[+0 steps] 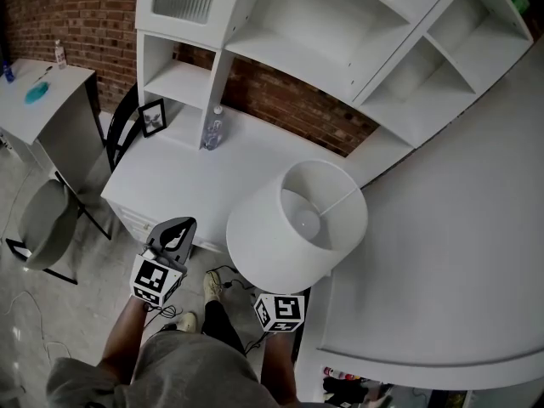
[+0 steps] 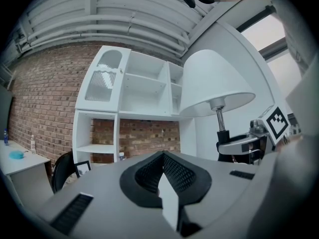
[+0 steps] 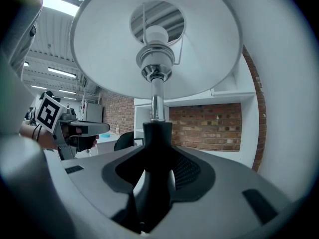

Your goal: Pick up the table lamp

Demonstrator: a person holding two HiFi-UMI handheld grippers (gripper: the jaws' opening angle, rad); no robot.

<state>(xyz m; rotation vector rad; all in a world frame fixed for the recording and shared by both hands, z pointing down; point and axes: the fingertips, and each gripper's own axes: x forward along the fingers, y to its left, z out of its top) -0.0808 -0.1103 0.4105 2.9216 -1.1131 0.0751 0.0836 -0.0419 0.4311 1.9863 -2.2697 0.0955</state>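
- My right gripper [image 3: 157,152] is clamped on the lamp [image 3: 157,39] at its black stem [image 3: 158,132]. The lamp is upright, in the air at the desk [image 1: 183,172] edge.
- Left gripper [image 2: 162,176] is closed on nothing, off to the side.
- Risk: the shade [image 1: 297,219] makes it top-heavy on a single grip, so the stem could twist or slip.
- Risk: the shade could clip the shelves [image 1: 408,100].

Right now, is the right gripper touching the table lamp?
Touching. The right gripper clamps the table lamp by its black stem; the right gripper view shows no gap.

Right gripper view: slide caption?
Right tongs clamp the table lamp by its black stem, white shade overhead, brick wall behind.
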